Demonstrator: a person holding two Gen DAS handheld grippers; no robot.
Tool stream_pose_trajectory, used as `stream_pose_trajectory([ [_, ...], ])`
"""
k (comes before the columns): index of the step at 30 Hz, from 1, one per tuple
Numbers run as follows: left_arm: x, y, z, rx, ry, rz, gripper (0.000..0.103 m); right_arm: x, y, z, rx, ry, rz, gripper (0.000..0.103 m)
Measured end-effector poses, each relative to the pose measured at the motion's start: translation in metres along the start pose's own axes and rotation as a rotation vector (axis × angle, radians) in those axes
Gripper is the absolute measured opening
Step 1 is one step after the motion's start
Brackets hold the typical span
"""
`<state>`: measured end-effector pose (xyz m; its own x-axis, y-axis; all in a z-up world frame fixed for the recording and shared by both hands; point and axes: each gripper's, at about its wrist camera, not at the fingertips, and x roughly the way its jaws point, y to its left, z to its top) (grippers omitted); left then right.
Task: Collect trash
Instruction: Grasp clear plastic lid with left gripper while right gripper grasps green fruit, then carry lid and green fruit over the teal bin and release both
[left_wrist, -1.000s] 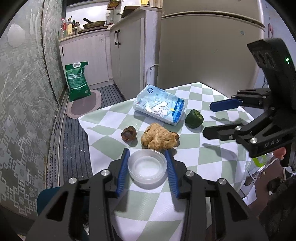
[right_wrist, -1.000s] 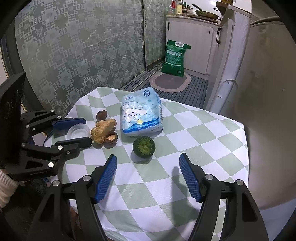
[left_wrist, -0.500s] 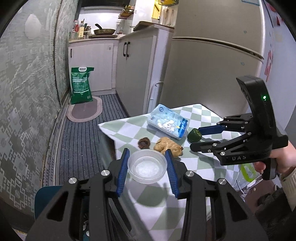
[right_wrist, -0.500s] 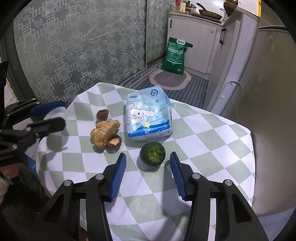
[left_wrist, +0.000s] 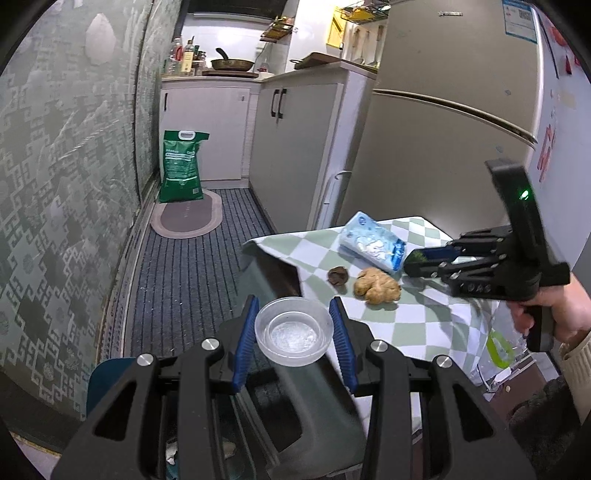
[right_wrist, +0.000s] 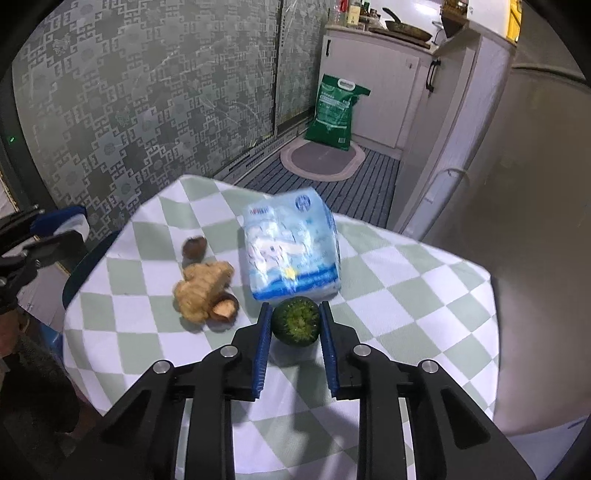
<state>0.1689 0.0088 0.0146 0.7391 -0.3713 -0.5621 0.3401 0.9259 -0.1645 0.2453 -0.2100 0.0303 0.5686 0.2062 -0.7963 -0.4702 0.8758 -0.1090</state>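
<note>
My left gripper (left_wrist: 293, 332) is shut on a clear plastic cup (left_wrist: 293, 331) and holds it off the table's left edge, above the floor. My right gripper (right_wrist: 295, 320) has its blue pads on both sides of a dark green pepper piece (right_wrist: 295, 320) on the checked tablecloth (right_wrist: 388, 295); it also shows in the left wrist view (left_wrist: 421, 260). A ginger root (right_wrist: 201, 290), a brown mushroom (right_wrist: 194, 246) and a brown shell piece (right_wrist: 223, 308) lie left of the pepper. A blue tissue pack (right_wrist: 291, 245) lies behind it.
A green sack (left_wrist: 183, 166) stands on an oval mat (left_wrist: 186, 218) by white cabinets (left_wrist: 295, 147). A fridge (left_wrist: 443, 147) stands behind the table. A patterned glass wall (right_wrist: 147, 92) runs along the left. A blue bin rim (left_wrist: 107, 376) sits below my left gripper.
My left gripper has carried the cup back and left, off the table. My right gripper has moved forward and closed in around the green pepper piece.
</note>
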Motion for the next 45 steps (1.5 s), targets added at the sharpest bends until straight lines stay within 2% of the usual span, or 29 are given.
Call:
stream_pose_trajectory([
  [9, -0.015, 0.031, -0.014, -0.042, 0.006, 0.054, 0.042, -0.02, 0.024, 0.021, -0.014, -0.062, 0.021, 0.025],
  [17, -0.026, 0.068, -0.03, -0.083, 0.029, 0.11, 0.042, -0.025, 0.07, 0.045, -0.06, -0.1, 0.084, 0.025],
  [29, -0.016, 0.115, -0.072, -0.133, 0.157, 0.187, 0.042, -0.01, 0.145, 0.068, -0.149, -0.083, 0.197, 0.025],
  [38, 0.005, 0.149, -0.103, -0.164, 0.283, 0.255, 0.042, 0.013, 0.192, 0.072, -0.202, -0.019, 0.257, 0.025],
  [45, 0.006, 0.162, -0.114, -0.179, 0.318, 0.261, 0.046, 0.044, 0.229, 0.062, -0.255, 0.079, 0.292, 0.025],
])
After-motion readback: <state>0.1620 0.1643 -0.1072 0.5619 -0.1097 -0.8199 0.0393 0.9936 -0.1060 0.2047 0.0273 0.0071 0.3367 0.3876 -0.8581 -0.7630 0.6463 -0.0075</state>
